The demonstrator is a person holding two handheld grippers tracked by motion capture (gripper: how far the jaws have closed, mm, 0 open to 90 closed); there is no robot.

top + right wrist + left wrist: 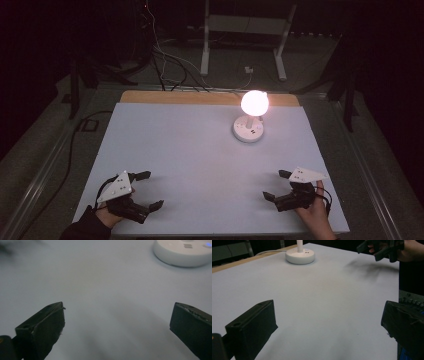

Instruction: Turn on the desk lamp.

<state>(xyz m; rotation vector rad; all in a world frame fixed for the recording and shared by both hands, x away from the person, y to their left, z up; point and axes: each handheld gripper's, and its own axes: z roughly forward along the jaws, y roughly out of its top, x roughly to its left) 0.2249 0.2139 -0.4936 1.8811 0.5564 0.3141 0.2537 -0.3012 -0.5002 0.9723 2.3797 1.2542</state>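
Lamp [251, 122]: white base w/ glowing pinkish-white globe. Table [190, 150]: pale grey top, tan wood far edge. Left gripper [146, 190] & right gripper [277, 185]: black jaws, grey plates.

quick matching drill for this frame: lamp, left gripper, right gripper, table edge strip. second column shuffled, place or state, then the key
Things:
1. lamp
2. left gripper
3. right gripper
4. wooden strip

Place or state:
A. open, near the table's front right corner
B. lit, standing on the far right part of the table
C. bare, along the table's far edge
D. open, near the table's front left corner

Pairs: 1-B, 2-D, 3-A, 4-C
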